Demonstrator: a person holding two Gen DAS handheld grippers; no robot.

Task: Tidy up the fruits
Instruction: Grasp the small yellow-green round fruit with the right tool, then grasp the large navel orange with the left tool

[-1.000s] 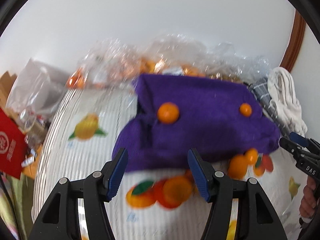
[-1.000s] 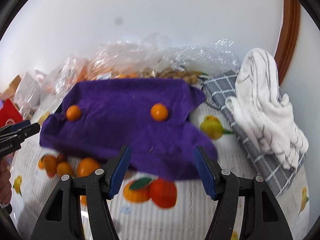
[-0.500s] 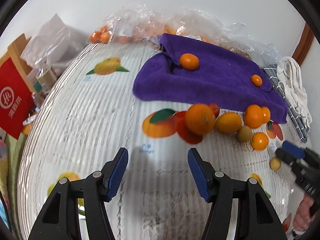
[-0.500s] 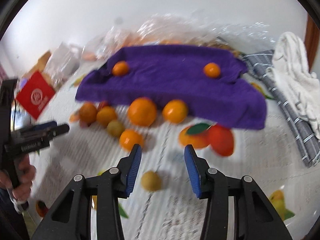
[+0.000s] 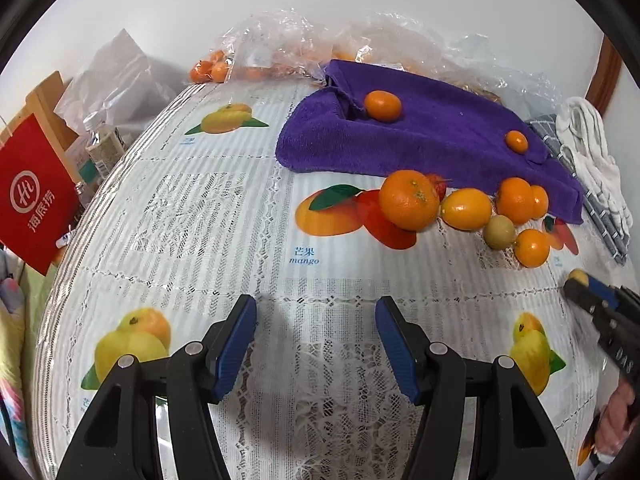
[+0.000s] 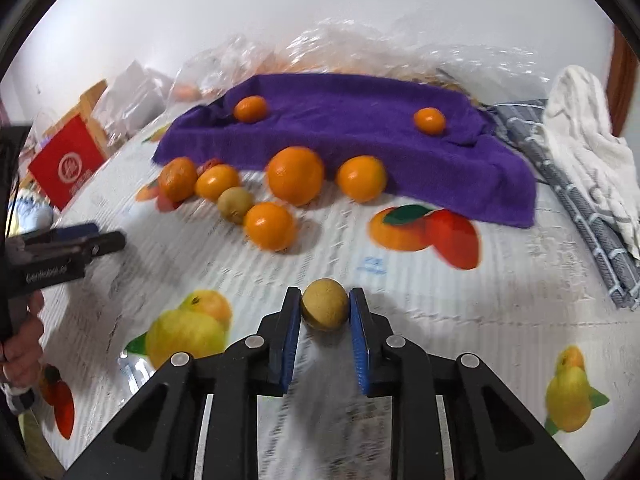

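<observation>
- Now, on the left wrist view: the left gripper [image 5: 316,344] hangs over the fruit-print tablecloth [image 5: 224,216], its blue pads apart with only cloth between them.
- Ahead of it, a big orange [image 5: 409,199] leads a loose cluster at the near edge of the purple towel [image 5: 436,136]; a yellow-orange fruit [image 5: 466,209] sits just beside it, then a greenish-brown one [image 5: 499,232].
- A small orange [image 5: 383,105] rests up on the towel.
- At the far right edge the right gripper [image 5: 576,286] pokes in, a little yellowish fruit [image 5: 578,276] at its tip.
- Over to the right wrist view: the right gripper [image 6: 325,306] has just been closing, and its pads are pressed on that yellowish fruit [image 6: 324,304], one on each side, low over the tablecloth [image 6: 440,292].
- Beyond, the orange cluster lies well apart from it, along the towel [image 6: 360,136]; the nearest orange [image 6: 270,225] sits just in front of the rest.
- At the left edge, the left gripper [image 6: 114,240] shows side-on, held in a hand [image 6: 20,344].
- Right of the towel, a white cloth [image 6: 588,120] is heaped on a grey checked one [image 6: 576,200].
</observation>
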